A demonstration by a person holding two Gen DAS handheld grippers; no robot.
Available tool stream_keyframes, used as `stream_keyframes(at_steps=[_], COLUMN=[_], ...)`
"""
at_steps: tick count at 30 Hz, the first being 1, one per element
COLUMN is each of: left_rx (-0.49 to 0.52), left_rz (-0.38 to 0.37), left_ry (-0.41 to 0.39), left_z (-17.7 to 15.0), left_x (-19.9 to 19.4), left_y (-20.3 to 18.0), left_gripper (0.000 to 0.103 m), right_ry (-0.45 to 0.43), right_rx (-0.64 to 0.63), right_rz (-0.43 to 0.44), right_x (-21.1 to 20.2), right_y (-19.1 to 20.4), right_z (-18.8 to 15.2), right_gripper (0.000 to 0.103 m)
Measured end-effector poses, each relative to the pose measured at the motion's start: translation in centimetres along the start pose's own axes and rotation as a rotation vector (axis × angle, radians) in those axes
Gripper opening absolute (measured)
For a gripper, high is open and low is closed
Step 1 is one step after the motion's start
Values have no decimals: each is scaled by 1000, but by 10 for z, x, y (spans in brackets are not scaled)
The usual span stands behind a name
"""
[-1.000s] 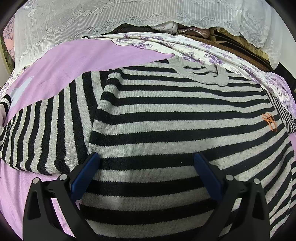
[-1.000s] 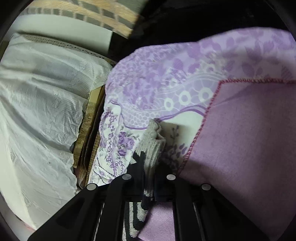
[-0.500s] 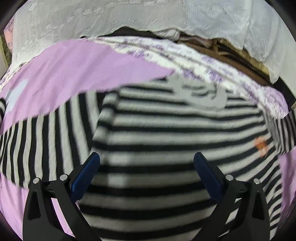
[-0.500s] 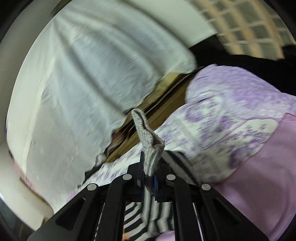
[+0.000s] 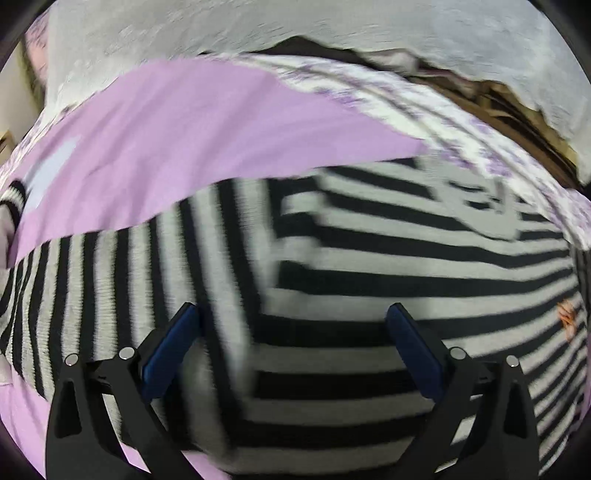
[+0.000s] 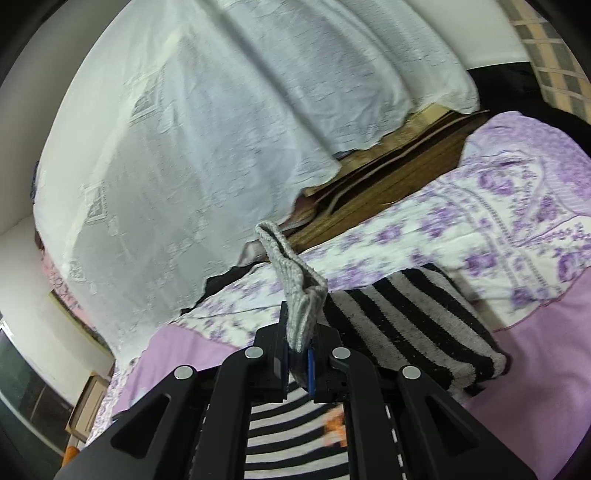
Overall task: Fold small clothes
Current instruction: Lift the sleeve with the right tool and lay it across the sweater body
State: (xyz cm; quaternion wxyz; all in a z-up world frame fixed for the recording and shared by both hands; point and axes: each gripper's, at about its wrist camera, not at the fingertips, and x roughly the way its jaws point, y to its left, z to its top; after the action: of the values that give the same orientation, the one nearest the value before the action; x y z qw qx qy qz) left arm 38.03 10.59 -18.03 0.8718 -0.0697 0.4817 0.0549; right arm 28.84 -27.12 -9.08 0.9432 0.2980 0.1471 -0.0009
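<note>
left wrist view: close above my striped sweater, facing the white curtain.
right wrist view: low, facing the curtain.
shared: sweater, purple sheet.

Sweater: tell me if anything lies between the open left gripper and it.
Nothing visible does. The left gripper hangs open straight over the sweater, bare striped knit between its fingers. The right gripper is shut on the cuff.

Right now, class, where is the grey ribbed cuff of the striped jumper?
In the right wrist view, the grey ribbed cuff is pinched in the right gripper, centre frame, above the lilac blanket.
</note>
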Motion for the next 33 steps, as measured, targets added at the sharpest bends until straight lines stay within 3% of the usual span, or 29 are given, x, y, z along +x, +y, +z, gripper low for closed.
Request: stream_keyframes(at_steps=[16, 20, 26, 28, 29, 31, 33], left_rx=[-44, -39, -18, -13, -13, -20, -29], left_rz=[-94, -95, -96, -105, -113, -143, -181], left_ry=[-23, -26, -31, -33, -34, -36, -34], left_z=[-4, -4, -3, -3, -3, -3, -2], left_x=[-16, -14, -11, -12, -12, -13, -15], left_y=[19, 16, 8, 6, 6, 7, 7], left_gripper=[99, 99, 99, 99, 99, 99, 99], right_ry=[162, 217, 398, 467, 486, 495, 505], right_rx=[-61, -81, -197, -192, -196, -223, -256], right_rz=[115, 92, -70, -91, -90, -79, -58], right_x=[70, 91, 135, 145, 147, 146, 138], right_y=[116, 124, 115, 106, 105, 107, 115], right_z=[-79, -101, -142, -155, -160, -164, -166], right_gripper=[8, 8, 12, 20, 32, 38, 51])
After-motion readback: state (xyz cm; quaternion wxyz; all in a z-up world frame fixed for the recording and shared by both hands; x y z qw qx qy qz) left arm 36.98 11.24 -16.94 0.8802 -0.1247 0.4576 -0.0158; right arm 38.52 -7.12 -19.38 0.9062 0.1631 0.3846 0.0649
